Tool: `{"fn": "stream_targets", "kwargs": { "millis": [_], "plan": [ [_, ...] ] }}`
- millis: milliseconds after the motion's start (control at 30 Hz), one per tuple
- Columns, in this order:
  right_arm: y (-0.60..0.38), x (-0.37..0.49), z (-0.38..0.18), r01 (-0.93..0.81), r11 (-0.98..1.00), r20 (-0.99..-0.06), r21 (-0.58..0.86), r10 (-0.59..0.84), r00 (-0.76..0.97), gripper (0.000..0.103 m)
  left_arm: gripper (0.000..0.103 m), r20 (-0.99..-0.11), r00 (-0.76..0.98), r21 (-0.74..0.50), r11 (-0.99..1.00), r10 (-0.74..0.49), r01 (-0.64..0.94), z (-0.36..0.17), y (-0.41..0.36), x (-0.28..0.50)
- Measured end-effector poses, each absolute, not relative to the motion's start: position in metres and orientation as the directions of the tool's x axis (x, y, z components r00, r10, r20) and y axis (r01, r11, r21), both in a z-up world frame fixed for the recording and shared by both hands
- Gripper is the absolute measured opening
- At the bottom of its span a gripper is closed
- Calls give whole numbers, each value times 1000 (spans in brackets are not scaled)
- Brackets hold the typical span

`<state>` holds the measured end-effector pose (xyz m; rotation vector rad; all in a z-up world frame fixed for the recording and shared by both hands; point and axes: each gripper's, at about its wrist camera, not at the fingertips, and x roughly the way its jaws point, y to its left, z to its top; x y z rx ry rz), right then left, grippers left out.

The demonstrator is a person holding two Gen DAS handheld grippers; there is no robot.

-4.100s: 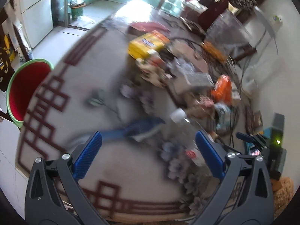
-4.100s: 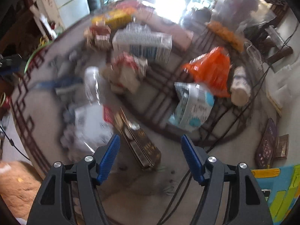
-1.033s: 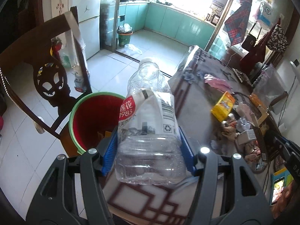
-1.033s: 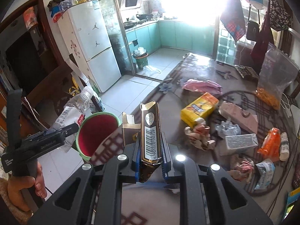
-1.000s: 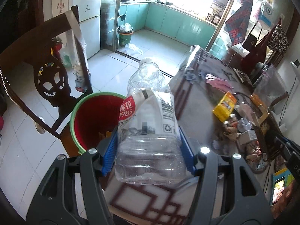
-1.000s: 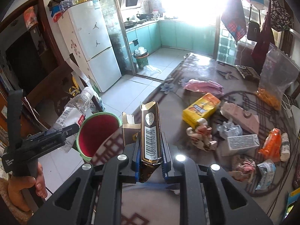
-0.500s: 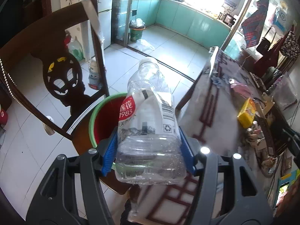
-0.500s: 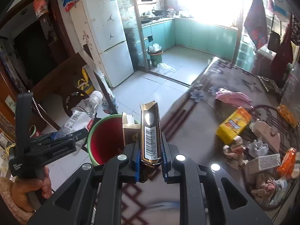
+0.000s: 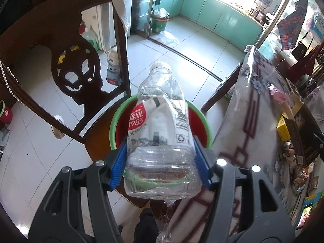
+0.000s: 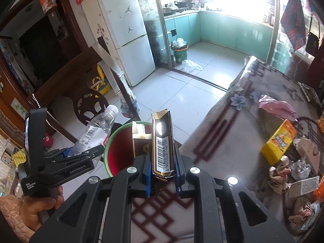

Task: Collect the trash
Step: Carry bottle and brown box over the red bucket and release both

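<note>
My left gripper [image 9: 162,164] is shut on an empty clear plastic bottle [image 9: 162,133] with a red and white label, held right above the red bin with a green rim [image 9: 119,119]. The bottle's cap points away from me. In the right wrist view the left gripper [image 10: 81,151] and bottle [image 10: 95,131] hang at the bin's [image 10: 115,154] left rim. My right gripper [image 10: 162,174] is shut on a flattened dark brown carton [image 10: 162,143] with a barcode, held upright over the table edge next to the bin.
A dark wooden chair [image 9: 66,60] stands behind the bin. The table with a patterned cloth [image 10: 232,125] carries a yellow box [image 10: 278,141], pink wrapper [image 10: 275,105] and several other scraps. A white fridge [image 10: 125,32] and a second bin [image 10: 179,52] stand further back.
Both grippers have moved off the table toward the red bin. The bottle now hangs directly over the bin's opening, and the carton has come closer to the bin's right rim.
</note>
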<state>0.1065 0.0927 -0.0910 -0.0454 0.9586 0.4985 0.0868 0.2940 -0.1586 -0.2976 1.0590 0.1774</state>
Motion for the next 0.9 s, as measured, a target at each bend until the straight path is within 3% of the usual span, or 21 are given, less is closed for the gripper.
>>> {"fn": "stream_targets", "kwargs": {
  "millis": [900],
  "plan": [
    [155, 159, -136, -497, 830, -841, 255, 443, 309, 17, 58, -927, 375, -156, 932, -24, -326, -197, 324, 121]
  ]
}}
